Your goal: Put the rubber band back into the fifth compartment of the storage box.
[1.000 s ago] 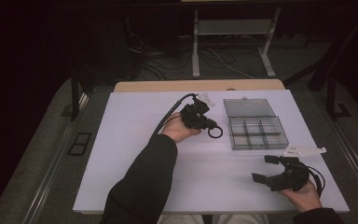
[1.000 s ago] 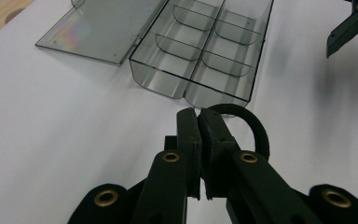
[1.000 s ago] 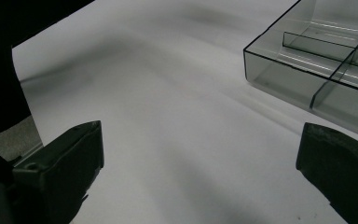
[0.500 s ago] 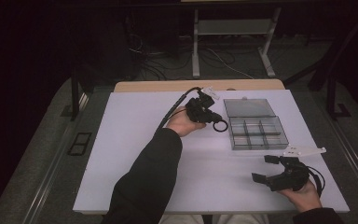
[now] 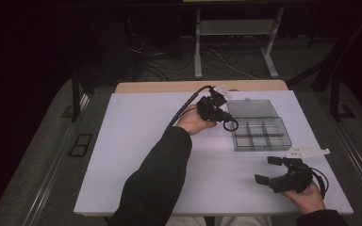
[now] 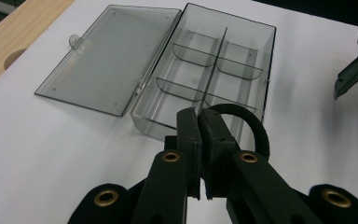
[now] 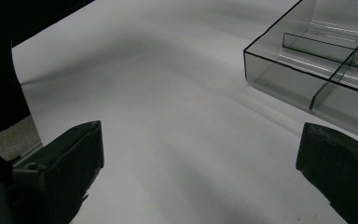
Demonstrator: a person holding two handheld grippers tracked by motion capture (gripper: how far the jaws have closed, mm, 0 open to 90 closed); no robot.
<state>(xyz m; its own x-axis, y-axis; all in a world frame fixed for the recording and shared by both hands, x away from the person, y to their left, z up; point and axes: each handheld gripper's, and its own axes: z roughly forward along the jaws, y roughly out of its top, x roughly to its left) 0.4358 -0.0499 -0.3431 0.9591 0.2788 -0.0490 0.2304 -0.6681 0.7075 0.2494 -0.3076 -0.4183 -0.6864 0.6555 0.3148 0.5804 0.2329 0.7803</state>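
A clear plastic compartment box (image 5: 262,135) lies open on the white table (image 5: 136,141), its lid (image 5: 253,109) folded flat behind it. In the left gripper view the box (image 6: 235,56) has several empty compartments, and the lid (image 6: 114,60) lies to their left. My left gripper (image 5: 222,117) hovers at the box's left edge, shut on a black elastic ring (image 5: 230,125). The ring (image 6: 257,128) loops out to the right of the closed jaws of the left gripper (image 6: 198,119). My right gripper (image 5: 265,169) rests open near the front right, holding nothing, and the box corner (image 7: 307,70) lies ahead of it.
A wooden strip (image 5: 198,86) runs along the table's far edge. A white three-cornered plate (image 5: 306,152) sits on top of the right gripper. Beyond the table are a dark floor, cables and a metal stand (image 5: 235,28). The right gripper's fingers (image 6: 354,65) appear far off.
My left gripper has carried the black ring to the right and a little farther away, up to the box's left edge. The right gripper has stayed put.
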